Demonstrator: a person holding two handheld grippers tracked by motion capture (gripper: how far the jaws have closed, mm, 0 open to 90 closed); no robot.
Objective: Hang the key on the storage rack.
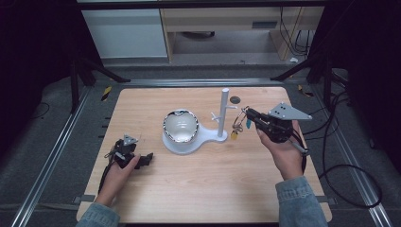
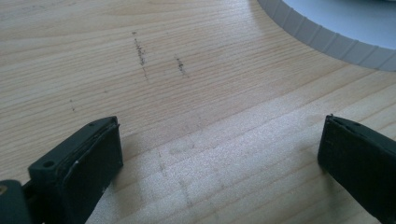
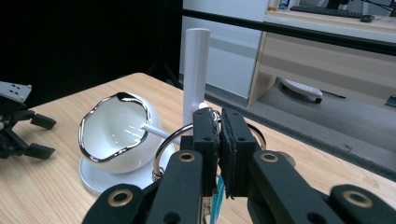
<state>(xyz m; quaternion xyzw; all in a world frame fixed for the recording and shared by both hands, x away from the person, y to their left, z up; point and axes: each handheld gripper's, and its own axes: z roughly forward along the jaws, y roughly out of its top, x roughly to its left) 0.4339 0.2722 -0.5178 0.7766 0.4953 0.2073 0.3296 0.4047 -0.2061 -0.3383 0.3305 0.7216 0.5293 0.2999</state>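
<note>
one silver key ring (image 3: 175,140), small tags dangling, pinched by right gripper (image 3: 219,135), left gripper (image 2: 219,154) wide

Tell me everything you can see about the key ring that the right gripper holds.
The key ring is a thin, shiny metal loop, clamped between the shut fingers of the right gripper. It hangs in the air above the table, close beside the white post of the stand, near one of its side pegs. A small yellow piece and a teal tag dangle under it.
</note>
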